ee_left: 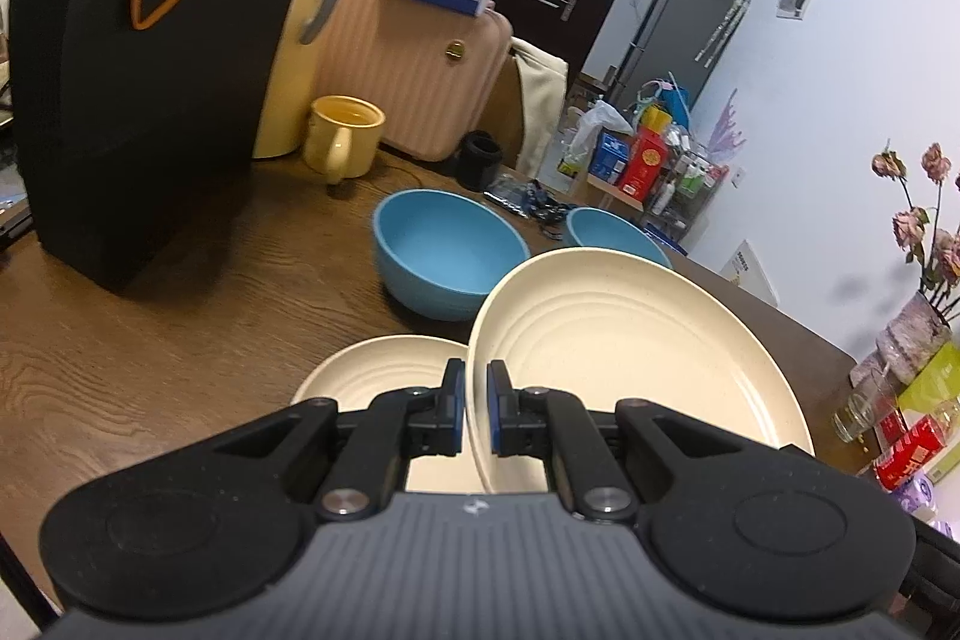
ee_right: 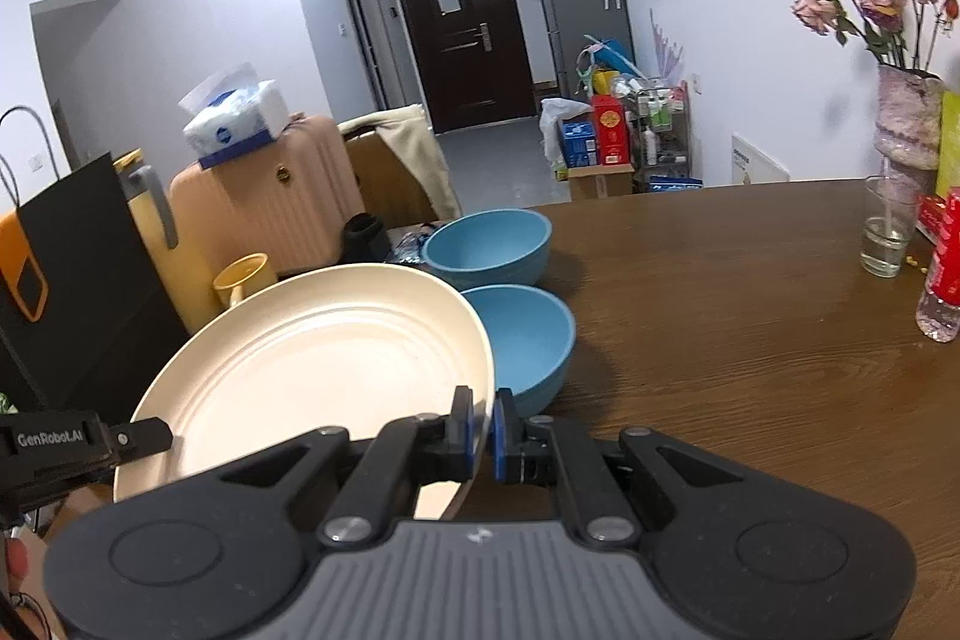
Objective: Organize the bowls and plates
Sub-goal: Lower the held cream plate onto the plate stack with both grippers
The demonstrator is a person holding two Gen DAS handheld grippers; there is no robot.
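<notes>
Brown worktop (ee_right: 720, 340) first, then the big cream plate (ee_left: 630, 358), lifted and tilted over a second cream plate (ee_left: 372, 370). Left gripper (ee_left: 475, 409) and right gripper (ee_right: 482, 433) fingers are both pinched tight on its rim, opposite sides. Two blue bowls (ee_right: 489, 244) sit just behind.

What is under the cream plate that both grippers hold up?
In the left wrist view, a second cream plate lies on the table below the held plate. The held plate and left gripper cover its right side, so anything there is hidden.
</notes>
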